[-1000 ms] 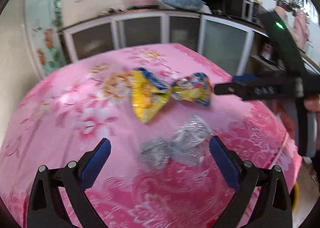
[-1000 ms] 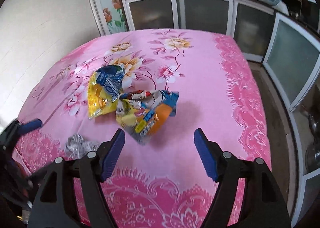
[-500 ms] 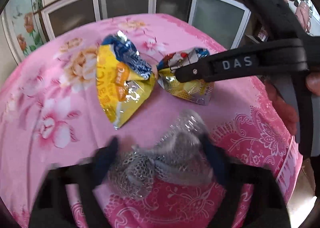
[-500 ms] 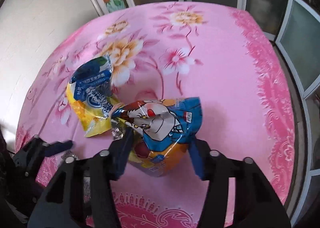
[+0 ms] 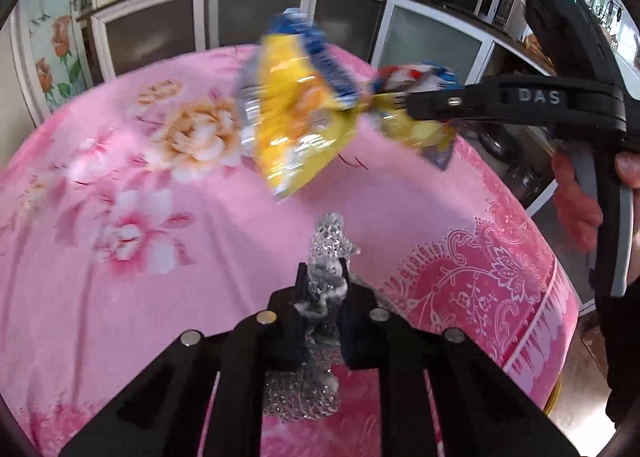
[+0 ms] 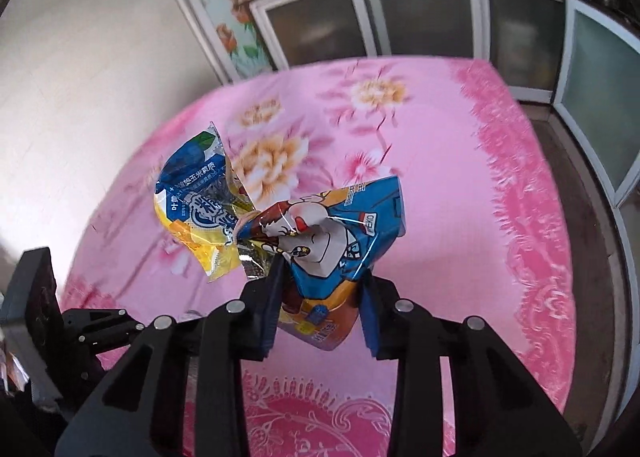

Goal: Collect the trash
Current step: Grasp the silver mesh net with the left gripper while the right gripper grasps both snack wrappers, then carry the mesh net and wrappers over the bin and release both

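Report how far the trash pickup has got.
Done: both grabs look made. In hand: the left claw is shut on the silver wrapper; the right claw is shut on the cartoon snack bag, and the yellow snack bag is lifting with it. Left: dropping all three somewhere; no bin is visible.

The crumpled foil wrapper (image 5: 326, 253) is held above the table (image 5: 160, 217) near its front edge. Two snack bags are held above the table's middle, the cartoon bag (image 6: 340, 233) to the right of the other bag (image 6: 200, 209), touching it.
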A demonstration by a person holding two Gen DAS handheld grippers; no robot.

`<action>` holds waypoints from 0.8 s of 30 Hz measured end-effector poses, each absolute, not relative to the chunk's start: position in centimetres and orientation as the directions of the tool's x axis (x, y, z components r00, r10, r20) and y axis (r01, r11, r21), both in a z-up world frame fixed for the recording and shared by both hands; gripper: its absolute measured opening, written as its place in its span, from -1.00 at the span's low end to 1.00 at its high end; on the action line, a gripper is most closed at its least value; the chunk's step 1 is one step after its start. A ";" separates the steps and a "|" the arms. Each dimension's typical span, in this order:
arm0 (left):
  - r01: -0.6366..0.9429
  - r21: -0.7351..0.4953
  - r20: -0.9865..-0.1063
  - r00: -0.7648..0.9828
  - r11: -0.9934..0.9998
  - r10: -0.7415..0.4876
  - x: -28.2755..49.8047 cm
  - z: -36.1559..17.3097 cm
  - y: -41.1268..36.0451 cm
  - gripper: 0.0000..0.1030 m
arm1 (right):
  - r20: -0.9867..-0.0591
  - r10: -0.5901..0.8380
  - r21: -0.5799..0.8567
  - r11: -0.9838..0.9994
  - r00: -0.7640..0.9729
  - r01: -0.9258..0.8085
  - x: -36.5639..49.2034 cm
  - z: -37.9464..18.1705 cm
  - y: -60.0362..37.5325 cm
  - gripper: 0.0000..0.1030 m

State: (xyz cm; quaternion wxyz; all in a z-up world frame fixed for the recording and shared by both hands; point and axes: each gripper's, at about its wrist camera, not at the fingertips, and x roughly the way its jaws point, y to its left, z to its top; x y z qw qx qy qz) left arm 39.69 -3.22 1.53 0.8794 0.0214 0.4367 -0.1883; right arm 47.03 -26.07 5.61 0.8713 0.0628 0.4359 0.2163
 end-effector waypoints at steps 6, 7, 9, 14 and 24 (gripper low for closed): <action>0.298 -0.030 -0.745 0.630 0.954 -0.221 36.4 3.0 -1.3 -0.77 | -0.716 0.391 0.287 0.920 0.579 -0.268 42.2 7.3 -29.4 -0.38; 0.293 -0.022 -0.740 0.638 0.956 -0.212 36.0 3.2 -1.2 -0.77 | -0.718 0.375 0.275 0.927 0.587 -0.256 41.2 7.2 -29.9 -0.38; 0.280 -0.022 -0.731 0.650 0.960 -0.206 34.9 3.5 -0.7 -0.77 | -0.721 0.354 0.271 0.935 0.595 -0.228 38.9 6.9 -31.0 -0.38; 0.269 -0.038 -0.708 0.672 0.963 -0.216 32.4 4.0 -1.4 -0.77 | -0.726 0.305 0.269 0.951 0.617 -0.154 32.9 6.2 -33.9 -0.38; 0.397 -0.056 -0.644 0.686 0.916 -0.337 26.5 5.9 -10.2 -0.77 | -0.696 0.213 0.311 0.950 0.686 0.020 19.9 6.5 -41.4 -0.38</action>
